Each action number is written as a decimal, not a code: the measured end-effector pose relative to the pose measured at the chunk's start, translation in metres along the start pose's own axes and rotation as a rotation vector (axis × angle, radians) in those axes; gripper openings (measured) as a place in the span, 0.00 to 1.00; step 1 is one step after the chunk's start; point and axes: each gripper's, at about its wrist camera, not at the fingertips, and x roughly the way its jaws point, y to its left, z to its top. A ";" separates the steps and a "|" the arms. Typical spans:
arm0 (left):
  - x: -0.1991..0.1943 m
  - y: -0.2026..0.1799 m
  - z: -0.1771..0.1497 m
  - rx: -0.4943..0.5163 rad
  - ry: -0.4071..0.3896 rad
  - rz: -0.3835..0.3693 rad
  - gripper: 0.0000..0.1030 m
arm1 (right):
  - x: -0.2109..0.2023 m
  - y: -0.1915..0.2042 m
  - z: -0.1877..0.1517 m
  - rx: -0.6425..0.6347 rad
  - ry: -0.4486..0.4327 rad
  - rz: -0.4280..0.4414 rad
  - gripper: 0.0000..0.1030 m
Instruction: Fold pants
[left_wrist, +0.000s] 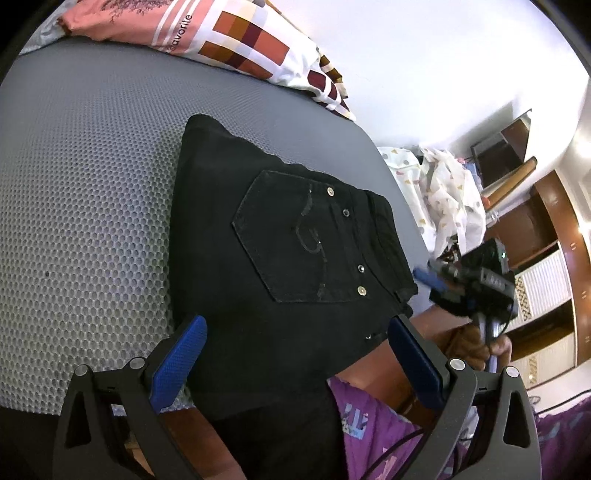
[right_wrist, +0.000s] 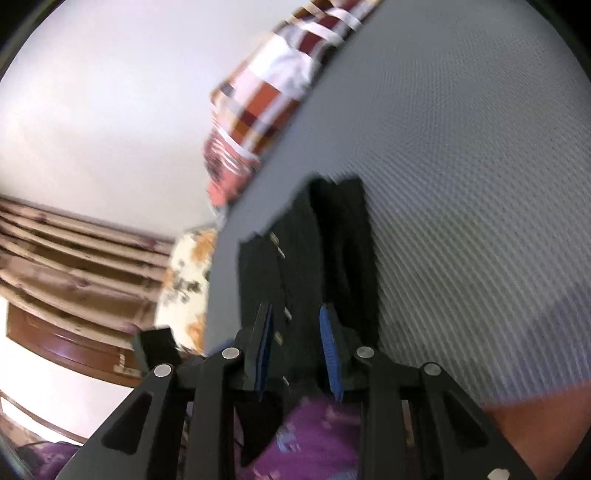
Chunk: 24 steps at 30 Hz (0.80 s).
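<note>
Black pants (left_wrist: 295, 240) lie folded into a compact block on the grey honeycomb mat (left_wrist: 92, 184), back pocket with metal studs facing up. My left gripper (left_wrist: 295, 325) hovers open over the pants' near edge, its blue pads spread wide on either side. At the pants' right edge a hand holds my right gripper (left_wrist: 432, 277), which looks clear of the cloth. In the blurred right wrist view the right gripper (right_wrist: 295, 308) has a narrow gap between its blue pads; the pants (right_wrist: 332, 240) show beyond them and nothing is pinched.
A checked pillow (left_wrist: 240, 40) lies at the mat's far edge against the white wall. A heap of white patterned cloth (left_wrist: 443, 192) sits off the mat's right side, with wooden furniture (left_wrist: 546, 221) behind. The person's purple-clad lap (left_wrist: 369, 424) is near the front edge.
</note>
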 end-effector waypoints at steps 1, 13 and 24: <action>0.000 0.001 -0.001 -0.001 0.001 -0.003 0.95 | 0.002 -0.003 -0.005 0.010 0.008 -0.012 0.26; -0.013 0.016 -0.008 -0.049 -0.006 0.006 0.95 | 0.015 0.047 -0.021 -0.140 0.003 -0.051 0.13; 0.000 0.024 -0.007 -0.058 0.023 0.049 0.95 | 0.024 -0.017 -0.042 0.089 0.075 -0.006 0.11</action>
